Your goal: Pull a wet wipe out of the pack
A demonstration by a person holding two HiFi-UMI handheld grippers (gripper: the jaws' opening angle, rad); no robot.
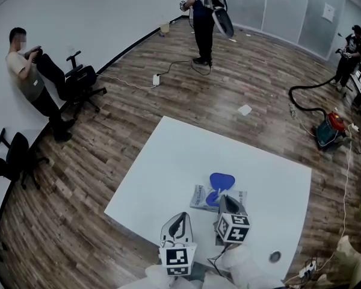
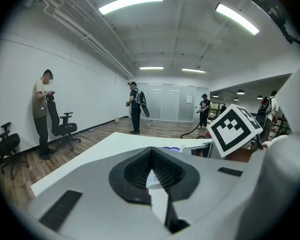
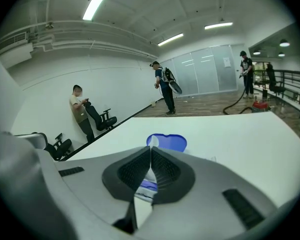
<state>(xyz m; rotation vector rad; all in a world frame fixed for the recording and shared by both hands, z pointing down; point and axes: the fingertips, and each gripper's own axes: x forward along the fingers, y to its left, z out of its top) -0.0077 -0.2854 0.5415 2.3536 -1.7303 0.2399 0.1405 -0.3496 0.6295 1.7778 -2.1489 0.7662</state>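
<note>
Head view: a white square table (image 1: 168,161) stands on wood-plank flooring. The flat pale wet wipe pack with printed wrapper (image 1: 200,198) lies on the table toward its 5 o'clock side. The pack's blue rounded plastic lid (image 1: 221,180) is flipped open at the pack's 12 o'clock edge.

Right gripper (image 1: 224,198): positioned over the pack, tips pointing at the lid. In the right gripper view the right gripper (image 3: 151,150) has its jaws closed tip to tip. The blue lid (image 3: 169,142) stands directly beyond them at 12 o'clock. A sliver of white shows at the tips against the lid; whether it is a wipe pinched there cannot be told.

Left gripper (image 1: 182,217): off the pack, at the pack's 7 o'clock, above bare table. In the left gripper view the left gripper (image 2: 151,151) has its jaws meeting at the tips with nothing between them.

Surroundings: a black office chair (image 1: 81,80) stands at 10 o'clock by the wall. A red and teal vacuum cleaner (image 1: 330,128) sits on the floor at 3 o'clock.
</note>
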